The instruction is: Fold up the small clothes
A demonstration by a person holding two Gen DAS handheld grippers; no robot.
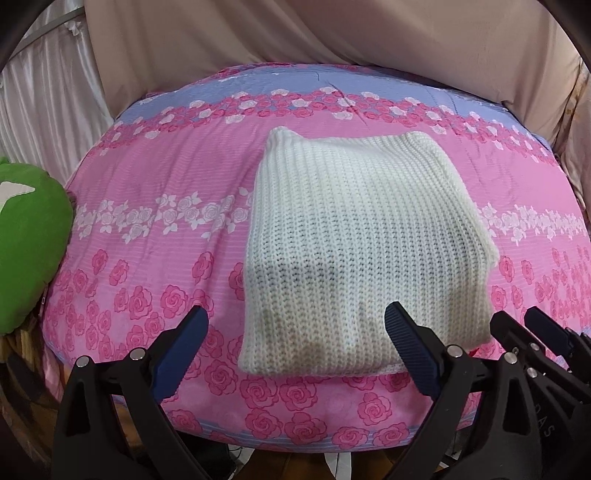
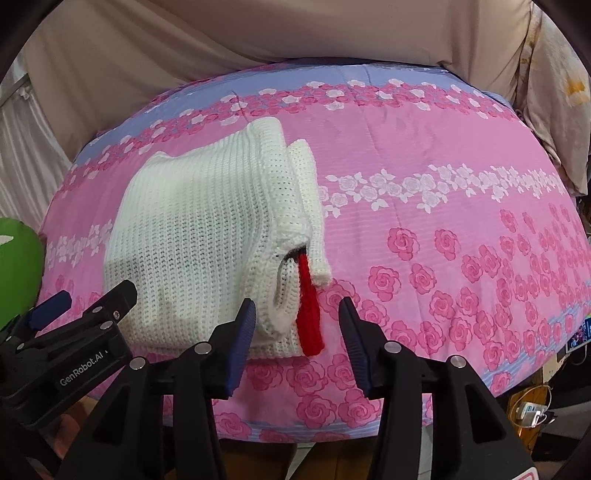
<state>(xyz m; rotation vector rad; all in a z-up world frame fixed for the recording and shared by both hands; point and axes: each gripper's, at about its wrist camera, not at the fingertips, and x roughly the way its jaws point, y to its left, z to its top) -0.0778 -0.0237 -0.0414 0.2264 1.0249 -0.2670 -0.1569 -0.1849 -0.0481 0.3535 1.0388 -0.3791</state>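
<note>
Both grippers, left point(image 1: 295, 325) and right point(image 2: 297, 321), sit spread and empty at 6 o'clock of the bed point(image 1: 155, 236), nothing pinched. Knit point(image 1: 354, 240) lies folded into a squarish stack mid-bed; I read the fold as basically done. One red strip point(image 2: 308, 306) pokes out the right edge at 5 o'clock. Next I'd tuck that in and square the edge, or move on.

Rose-print pink bedspread point(image 1: 155, 221), beige drape point(image 1: 332, 33) behind, green cushion point(image 1: 26, 240) alongside.
</note>
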